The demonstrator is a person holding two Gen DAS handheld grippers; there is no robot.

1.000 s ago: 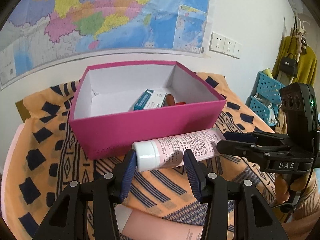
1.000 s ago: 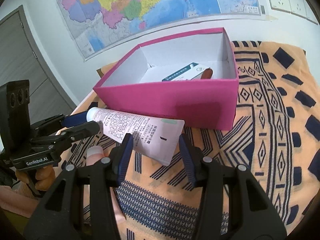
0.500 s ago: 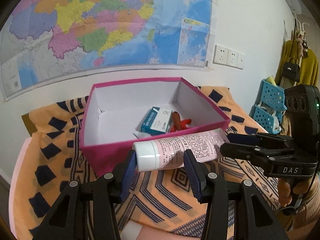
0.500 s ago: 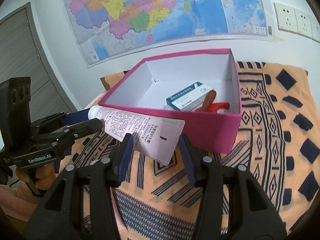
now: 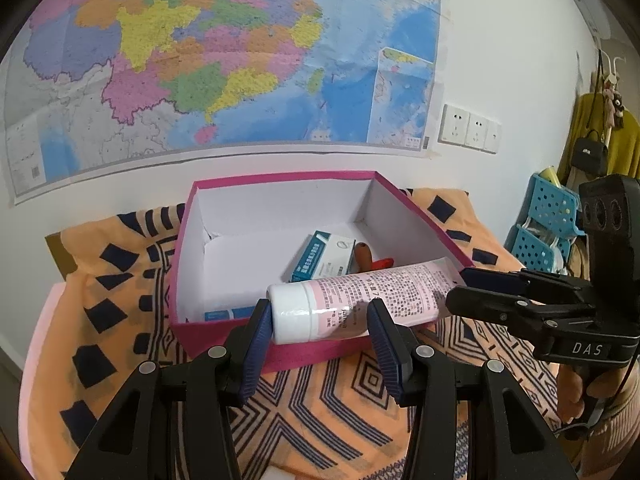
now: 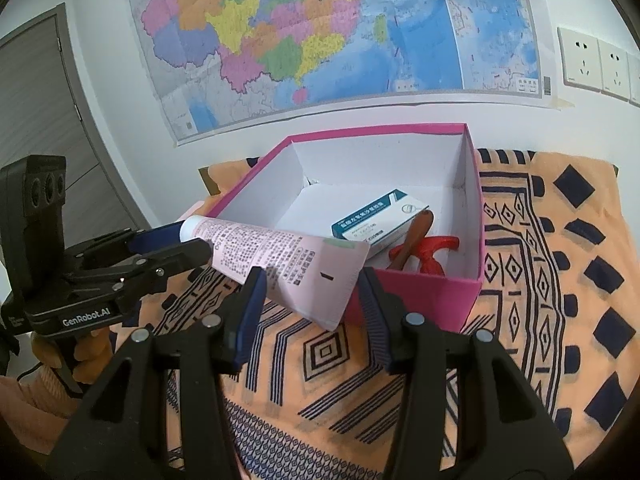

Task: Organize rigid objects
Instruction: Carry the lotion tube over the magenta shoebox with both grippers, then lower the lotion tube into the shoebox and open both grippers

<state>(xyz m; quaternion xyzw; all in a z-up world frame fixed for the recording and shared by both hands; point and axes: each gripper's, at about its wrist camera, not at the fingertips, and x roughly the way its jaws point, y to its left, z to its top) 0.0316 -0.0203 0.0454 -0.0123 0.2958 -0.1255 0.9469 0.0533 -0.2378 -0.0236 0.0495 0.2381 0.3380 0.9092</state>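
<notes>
Room wall carries 1 big colour map [image 5: 224,64] plus a socket strip [image 5: 469,129]. Orange patterned cloth [image 6: 540,320] covers the surface, with 1 magenta box [image 5: 320,350] on it. Left view alone shows blue baskets [image 5: 548,220] and hanging clothes; right view alone shows a grey door [image 6: 36,92]. 1 pink tube [image 5: 360,300] hangs over the box's near edge, left gripper [image 5: 320,330] clamping the cap end, right gripper [image 6: 308,290] clamping the flat end. Inside: 1 teal-white carton [image 6: 378,218], 1 red tool [image 6: 424,252].
</notes>
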